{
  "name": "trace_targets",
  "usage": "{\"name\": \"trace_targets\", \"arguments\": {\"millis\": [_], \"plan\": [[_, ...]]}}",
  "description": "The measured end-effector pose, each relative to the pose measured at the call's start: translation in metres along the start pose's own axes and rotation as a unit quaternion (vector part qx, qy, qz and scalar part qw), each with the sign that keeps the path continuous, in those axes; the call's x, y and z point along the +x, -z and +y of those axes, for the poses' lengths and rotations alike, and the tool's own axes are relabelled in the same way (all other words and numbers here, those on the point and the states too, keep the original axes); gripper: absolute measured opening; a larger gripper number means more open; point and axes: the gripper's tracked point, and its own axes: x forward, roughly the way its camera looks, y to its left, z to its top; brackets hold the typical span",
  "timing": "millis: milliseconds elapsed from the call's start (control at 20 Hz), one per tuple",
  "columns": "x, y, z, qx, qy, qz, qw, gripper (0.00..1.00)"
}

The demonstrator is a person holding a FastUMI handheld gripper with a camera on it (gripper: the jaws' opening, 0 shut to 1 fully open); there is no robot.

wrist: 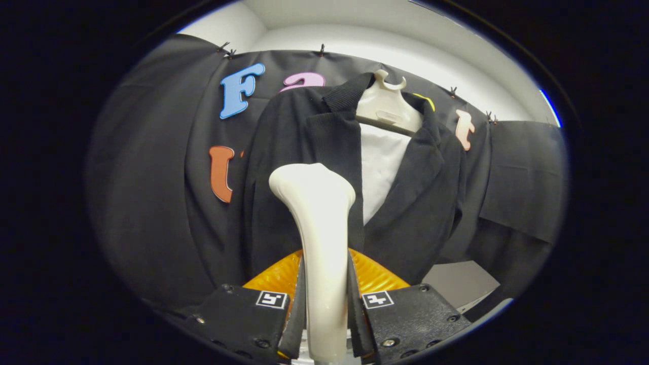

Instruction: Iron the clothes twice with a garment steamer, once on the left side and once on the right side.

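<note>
Gripper view: one hand-held gripper (326,324) sits low in the foreground, its two black fingers (242,322) each carrying one square black-and-white marker. Both fingers press on the slim neck of one cream-white garment steamer (319,228), pinching it between them. The steamer stands upright, widening to a rounded head that rests against the left front panel of one black jacket (284,152). An orange ribbed part (375,276) shows just behind the fingers, on both sides of the steamer's neck. The jacket hangs open on one cream plastic hanger (388,104), beyond the fingers, against the black cloth wall (152,203). One white garment (380,162) shows between its two lapels.
</note>
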Motion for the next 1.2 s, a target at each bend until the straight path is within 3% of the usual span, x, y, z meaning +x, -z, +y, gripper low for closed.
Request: {"name": "trace_targets", "arguments": {"millis": [1200], "plan": [[0.002, 0.132, 0.03, -0.031, -0.017, 0.084, 0.996, 0.4]]}}
